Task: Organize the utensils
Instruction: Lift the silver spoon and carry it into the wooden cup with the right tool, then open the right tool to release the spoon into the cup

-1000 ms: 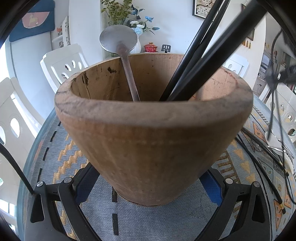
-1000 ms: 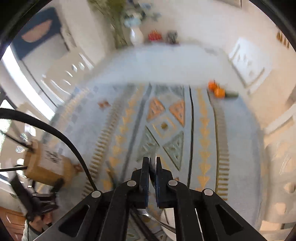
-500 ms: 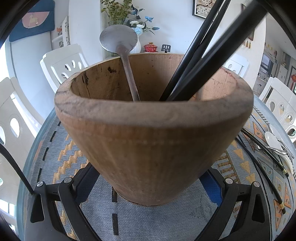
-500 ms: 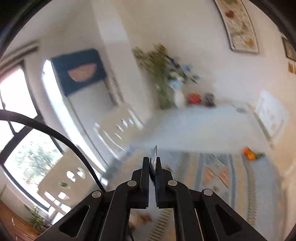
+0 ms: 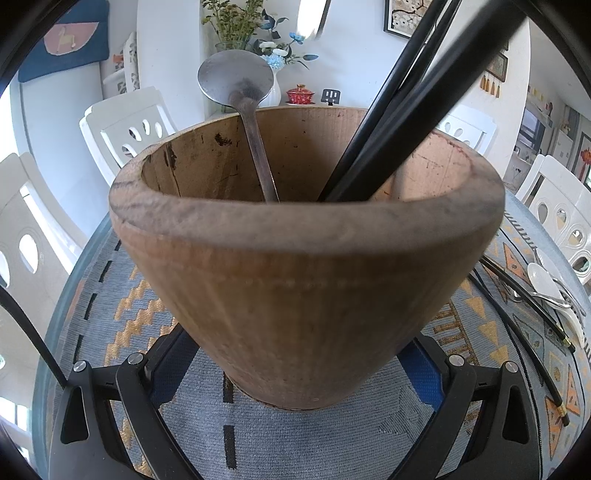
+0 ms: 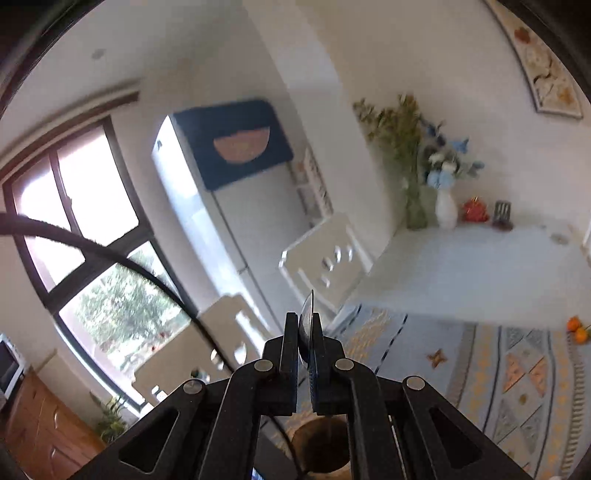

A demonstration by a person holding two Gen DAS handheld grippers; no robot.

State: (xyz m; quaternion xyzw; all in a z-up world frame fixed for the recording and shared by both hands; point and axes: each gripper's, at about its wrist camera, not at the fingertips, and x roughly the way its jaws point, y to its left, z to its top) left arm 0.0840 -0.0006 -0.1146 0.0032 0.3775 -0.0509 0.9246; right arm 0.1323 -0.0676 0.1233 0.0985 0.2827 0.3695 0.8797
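Note:
A wooden utensil holder (image 5: pixel 306 280) fills the left wrist view, standing on the patterned cloth (image 5: pixel 295 435). Inside it lean a metal spoon (image 5: pixel 236 79) and several black chopsticks (image 5: pixel 406 107). My left gripper (image 5: pixel 295 369) straddles the holder's base and its jaws are closing, the blue pads (image 5: pixel 173 354) just beside the wood. My right gripper (image 6: pixel 304 328) is shut on a thin silvery utensil (image 6: pixel 307 306), seen edge-on, probably a spoon. It hangs in the air above the holder (image 6: pixel 325 443), whose rim shows low between the fingers. A shiny blur (image 5: pixel 310 18) appears at the top of the left wrist view.
More spoons (image 5: pixel 546 288) and black chopsticks (image 5: pixel 517 321) lie on the cloth to the holder's right. White chairs (image 5: pixel 125 129) ring the round table. A vase of flowers (image 6: pixel 445 206) and a red pot (image 6: pixel 474 210) stand on a far white surface, and oranges (image 6: pixel 576 328) sit on the cloth.
The right wrist view swung from the tablecloth up to the room as my right gripper rose with the utensil. The holder and left gripper kept still. A shiny blur appeared above the holder.

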